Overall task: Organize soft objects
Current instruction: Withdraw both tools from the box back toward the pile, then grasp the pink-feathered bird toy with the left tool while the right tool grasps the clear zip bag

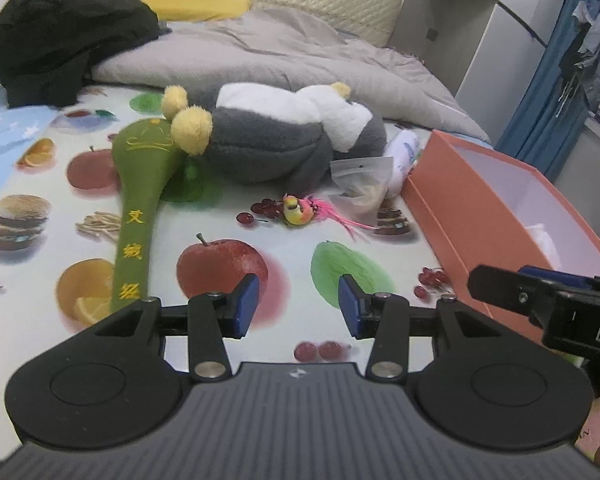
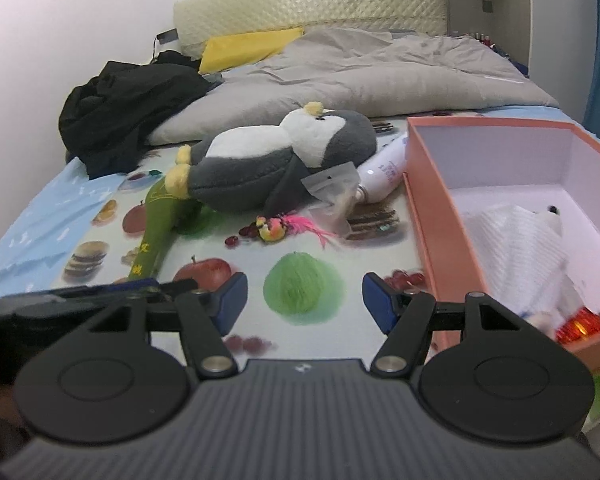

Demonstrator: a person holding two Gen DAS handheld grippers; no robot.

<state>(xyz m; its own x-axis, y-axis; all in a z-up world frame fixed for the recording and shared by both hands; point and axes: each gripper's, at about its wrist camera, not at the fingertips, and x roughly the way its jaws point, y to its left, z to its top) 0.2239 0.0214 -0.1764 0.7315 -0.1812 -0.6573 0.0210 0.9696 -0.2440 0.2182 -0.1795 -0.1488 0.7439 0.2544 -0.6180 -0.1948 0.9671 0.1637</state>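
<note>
Left-wrist and right-wrist views over a bed covered by a fruit-and-food printed sheet [image 1: 300, 216]. In the left-wrist view the left gripper [image 1: 299, 306] fills the lower centre of the frame, its blue-padded jaws standing partly apart with nothing between them, above a printed red apple. The right gripper [image 2: 304, 302], lower centre of its own view, is likewise parted, somewhat wider, and holds nothing; its tip also enters the left-wrist view at the right edge. A grey-and-white plush penguin [image 1: 292, 136] lies on its side at frame centre, its yellow feet touching the head of a green fabric massage mallet [image 1: 140, 204] with yellow embroidered characters, which runs toward the lower left. Just below the penguin lies a small toy bird [image 1: 296, 210] with pink feathers, and beside it to the right a clear zip bag [image 1: 360, 188] and a white tube [image 2: 384, 172]. A salmon-pink open box [image 1: 448, 216] occupies the right of both frames; in the right-wrist view it contains a white plush toy [image 2: 516, 248] and a small red object [image 2: 580, 326] in its near corner. A rumpled grey duvet [image 1: 284, 52], a black garment [image 1: 60, 40] at upper left, and a yellow pillow [image 1: 192, 4] lie behind.
</note>
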